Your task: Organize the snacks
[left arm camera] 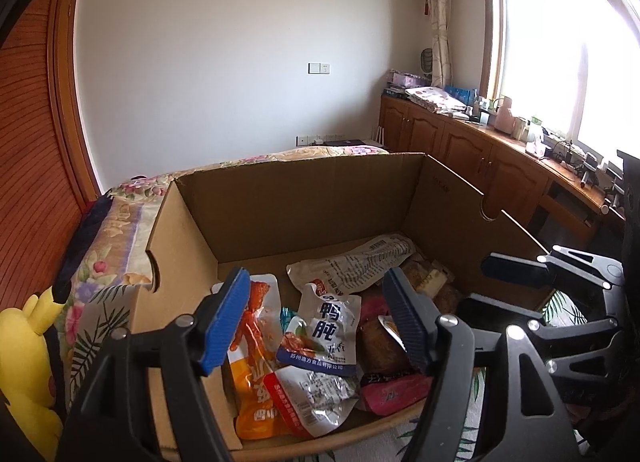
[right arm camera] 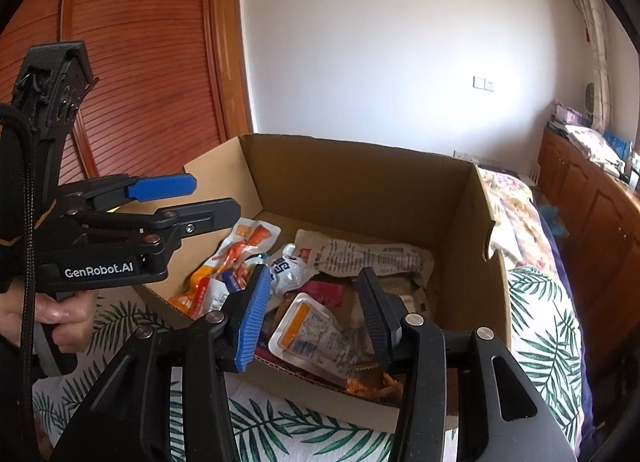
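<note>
An open cardboard box [left arm camera: 304, 198] on the bed holds several snack packets: an orange one [left arm camera: 256, 342], a white and blue one [left arm camera: 324, 334], a long white one [left arm camera: 360, 262] and dark red ones [left arm camera: 392, 386]. The box [right arm camera: 360, 182] and packets, with a white and orange sachet [right arm camera: 316, 338] at the front, also show in the right wrist view. My left gripper [left arm camera: 316, 322] is open and empty above the box's near left corner. My right gripper [right arm camera: 312, 314] is open and empty over the box's near edge; it also shows in the left wrist view [left arm camera: 492, 286].
The bed has a leaf-print sheet [right arm camera: 280, 426] and a floral quilt [left arm camera: 120, 222]. A yellow plush toy [left arm camera: 28, 346] lies at the left. Wooden cabinets [left arm camera: 472, 150] with clutter run under the window. A slatted wardrobe [right arm camera: 140, 42] stands at the left.
</note>
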A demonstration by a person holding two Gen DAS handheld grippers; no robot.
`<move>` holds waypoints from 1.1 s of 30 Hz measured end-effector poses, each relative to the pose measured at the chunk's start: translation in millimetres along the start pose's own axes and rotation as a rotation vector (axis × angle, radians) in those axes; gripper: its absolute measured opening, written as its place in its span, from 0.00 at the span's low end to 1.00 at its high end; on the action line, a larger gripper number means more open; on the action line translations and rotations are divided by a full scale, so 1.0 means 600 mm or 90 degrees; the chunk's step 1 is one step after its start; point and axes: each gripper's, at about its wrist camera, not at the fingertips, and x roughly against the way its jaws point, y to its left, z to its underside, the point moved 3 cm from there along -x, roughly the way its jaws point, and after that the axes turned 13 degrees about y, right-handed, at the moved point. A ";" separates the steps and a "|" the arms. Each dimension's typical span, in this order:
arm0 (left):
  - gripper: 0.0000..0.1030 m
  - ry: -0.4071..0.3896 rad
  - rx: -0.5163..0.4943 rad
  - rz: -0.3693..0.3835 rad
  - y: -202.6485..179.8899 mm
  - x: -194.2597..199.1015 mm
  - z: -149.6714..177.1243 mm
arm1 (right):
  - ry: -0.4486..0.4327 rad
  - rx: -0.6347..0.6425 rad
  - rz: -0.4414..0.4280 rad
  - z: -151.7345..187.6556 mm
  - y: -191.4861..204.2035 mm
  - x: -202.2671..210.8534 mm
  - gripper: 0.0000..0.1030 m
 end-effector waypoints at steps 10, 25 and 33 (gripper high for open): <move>0.70 -0.018 -0.005 -0.025 -0.010 0.066 0.026 | -0.024 -0.022 0.031 0.010 0.004 0.052 0.55; 0.86 -0.032 0.022 -0.052 -0.033 0.133 0.102 | -0.033 -0.066 0.081 0.080 0.019 0.109 0.87; 0.94 -0.040 0.049 -0.043 -0.038 0.164 0.135 | -0.039 -0.079 0.089 0.109 0.029 0.132 1.00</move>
